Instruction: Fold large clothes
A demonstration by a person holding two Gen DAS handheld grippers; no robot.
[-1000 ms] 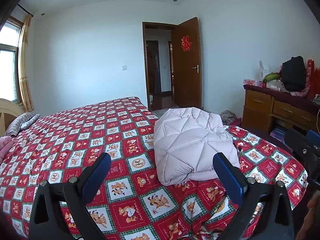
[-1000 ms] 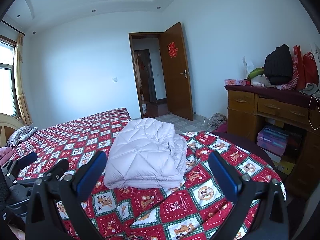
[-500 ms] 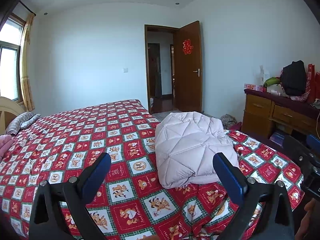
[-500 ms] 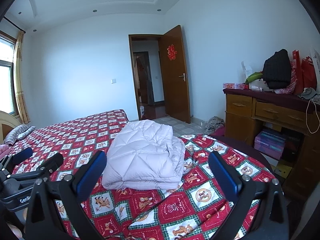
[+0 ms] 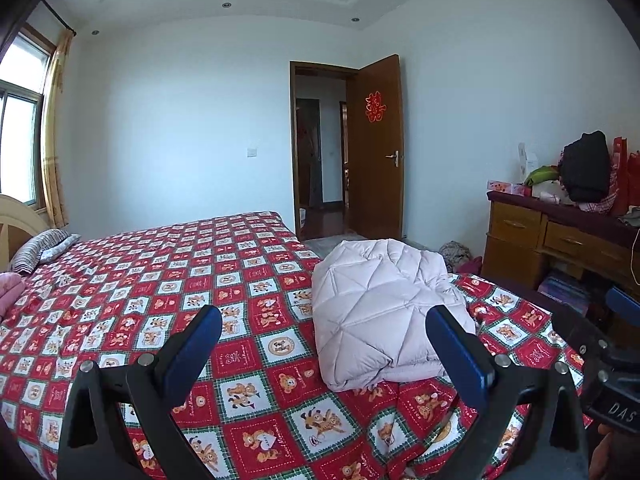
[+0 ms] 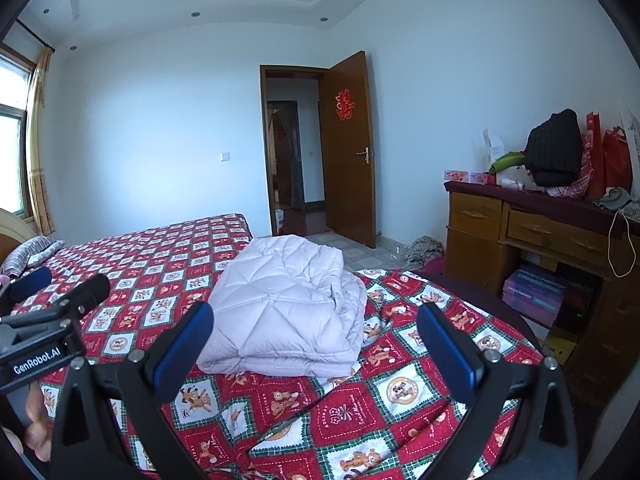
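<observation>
Your left claw (image 5: 322,344) is held level above the near edge of the bed (image 5: 160,280), its two blue pads spread wide apart and gripping nothing. Your right claw (image 6: 314,336) sits in a matching pose, pads likewise wide apart and empty. Both point across the bed toward the open door (image 5: 376,148). In the right wrist view, your left claw shows at the left edge with part of your hand (image 6: 38,420) beneath it.

One quilted jacket (image 5: 380,312), pale lilac with diamond stitching, lies folded into a compact block on the bedspread near the bed's foot corner. In the right wrist view its stacked layers show along the right side (image 6: 288,304). It is ahead of both claws and touches neither.

Count: one jacket, one bed with red checked cartoon bedspread, two claws. One striped pillow (image 5: 38,244) lies at the head end. One wooden dresser (image 6: 532,236) stands against the right wall, its surface piled with bags and a black garment (image 6: 554,148).
</observation>
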